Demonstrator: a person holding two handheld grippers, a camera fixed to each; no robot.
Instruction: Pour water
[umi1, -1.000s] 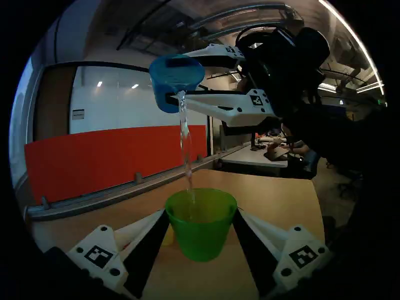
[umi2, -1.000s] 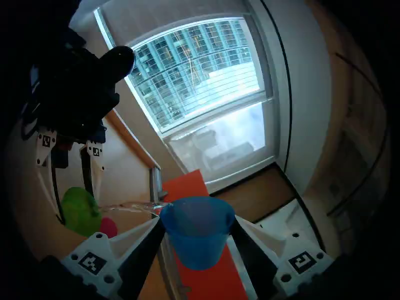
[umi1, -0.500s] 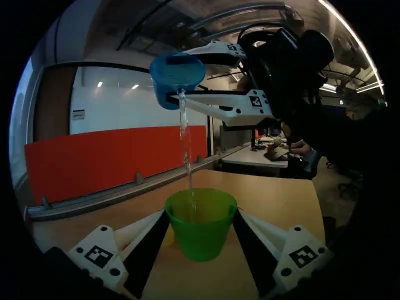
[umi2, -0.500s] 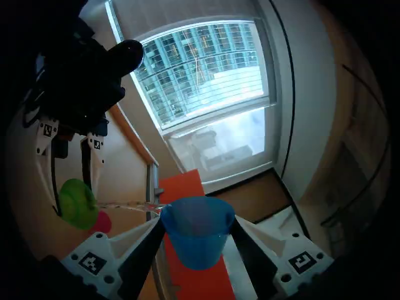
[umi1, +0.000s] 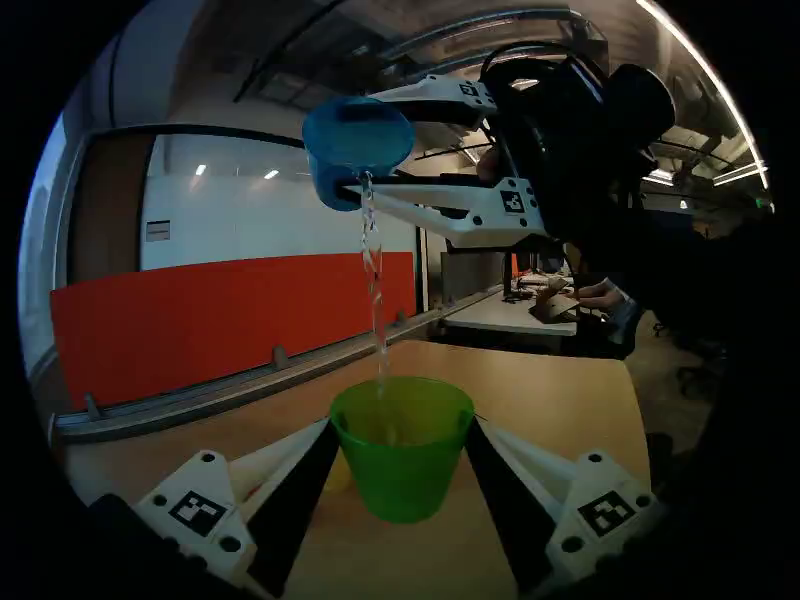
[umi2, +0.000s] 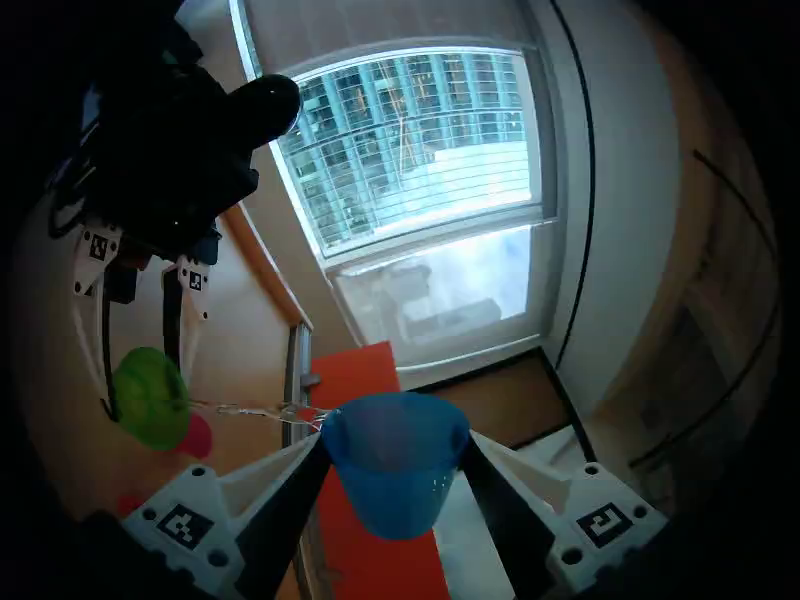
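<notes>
Above the pale wooden table (umi1: 560, 390), your left gripper (umi1: 400, 428) is clamped on the translucent green plastic cup (umi1: 402, 470), held upright. Higher up, your right gripper (umi2: 395, 445) grips the translucent blue plastic cup (umi2: 393, 480) between both fingers (umi2: 270, 480), tipped so a thin stream of water (umi1: 373, 290) falls from its rim into the green cup. Behind the stream runs an orange wall panel (umi1: 200, 320)

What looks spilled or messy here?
Nothing stands out. The water falls from the tipped blue cup straight into the green cup, and I can see no puddle on the wooden table around it.
</notes>
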